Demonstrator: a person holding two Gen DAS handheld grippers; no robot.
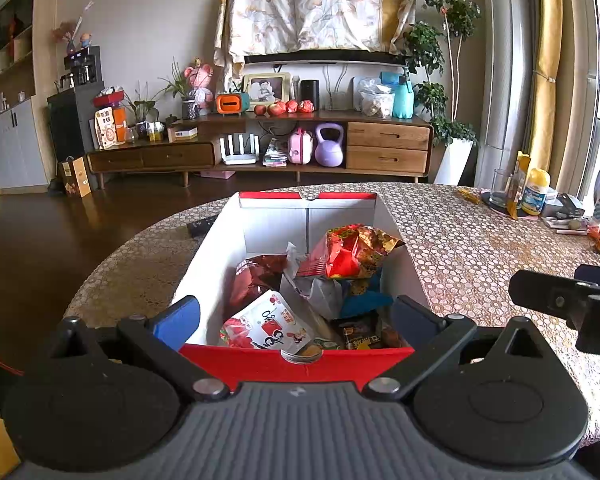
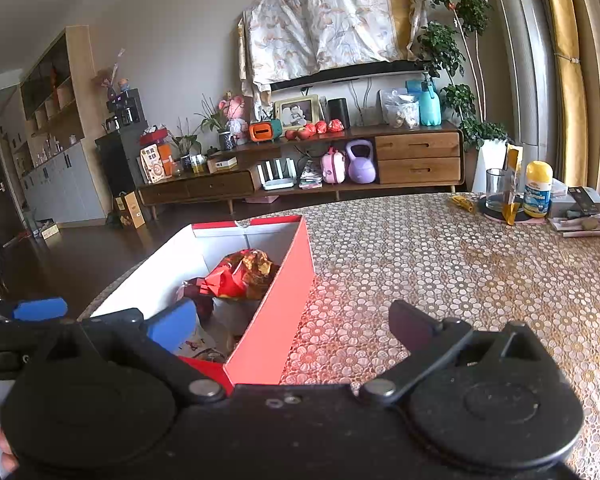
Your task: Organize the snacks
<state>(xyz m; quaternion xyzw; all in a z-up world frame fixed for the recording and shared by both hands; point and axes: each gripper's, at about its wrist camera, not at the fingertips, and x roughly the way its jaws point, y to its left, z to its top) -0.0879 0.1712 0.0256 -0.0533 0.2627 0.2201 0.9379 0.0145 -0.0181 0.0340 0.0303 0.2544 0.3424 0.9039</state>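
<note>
Spread wide and empty, both the left gripper (image 1: 296, 312) and right gripper (image 2: 292, 320) are held over the red box (image 1: 300, 360) where snack packets (image 1: 356, 252) are heaped, so its thin wall could be knocked.

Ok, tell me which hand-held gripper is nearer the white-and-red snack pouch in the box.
Left. The left hand-held gripper hangs open right above the white-and-red snack pouch; the right hand-held gripper straddles the red box wall, further aside.

Snack packets (image 1: 324, 292) crowd the open red cardboard box (image 2: 276, 304); bare patterned tablecloth (image 2: 440, 264) lies right, clutter (image 2: 536, 196) only far right.
</note>
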